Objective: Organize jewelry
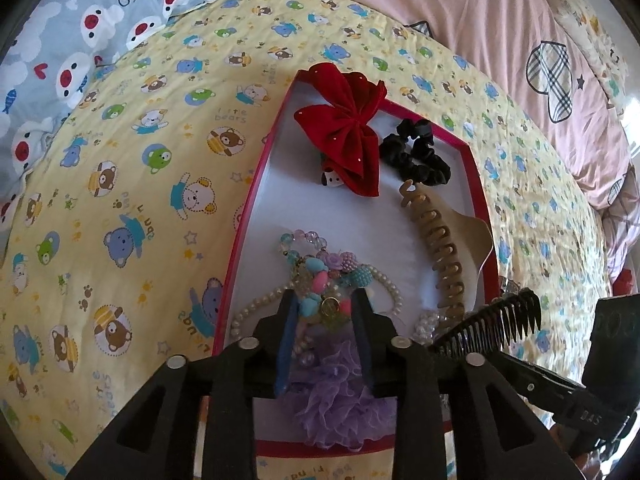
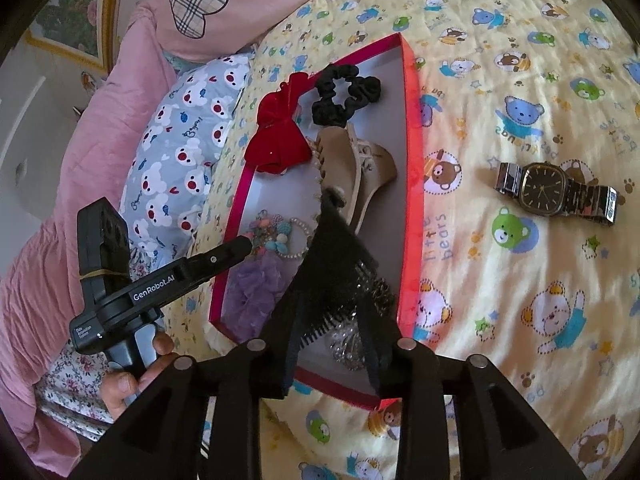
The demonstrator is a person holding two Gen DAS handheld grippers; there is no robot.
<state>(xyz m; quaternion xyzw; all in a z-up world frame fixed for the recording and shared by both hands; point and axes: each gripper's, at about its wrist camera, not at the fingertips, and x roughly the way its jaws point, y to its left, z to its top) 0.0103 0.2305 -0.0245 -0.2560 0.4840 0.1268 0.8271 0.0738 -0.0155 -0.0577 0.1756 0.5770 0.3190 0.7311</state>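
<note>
Between the spread fingers of the left gripper (image 1: pixel 325 300) lies a tangle of bead and pearl necklaces (image 1: pixel 320 276), with a gold charm showing in the gap; the fingers stand on either side of the heap with space between them, and I cannot tell whether they touch it. Just below the beads, closer to the gripper body, sits a frilly purple scrunchie (image 1: pixel 340 400). All of this rests on the white floor of a red-rimmed box (image 1: pixel 256 176) set on a yellow bear-print quilt (image 1: pixel 120 200).

Ahead of the left fingertips, toward the far end of the box, lie a red velvet bow (image 1: pixel 348 128) and, to its right, a black scrunchie (image 1: pixel 416 152). A beige claw clip (image 1: pixel 444 252) curves along the right side of the box, with a small panda-faced piece (image 1: pixel 330 178) peeking from under the bow.

The right gripper (image 2: pixel 332 280) has its fingers pressed on a black toothed hair comb (image 2: pixel 340 300), held tilted above the near right corner of the box, over a clear crystal piece (image 2: pixel 348 348). From the left wrist view the comb's teeth jut in at the right, beside the claw clip's near end.

Well to the right of the right gripper, outside the box on the quilt, lies a dark-faced wristwatch (image 2: pixel 552 192) with a metal band. A pink duvet (image 1: pixel 480 20) and a blue bear-print pillow (image 1: pixel 80 20) lie beyond the box.
</note>
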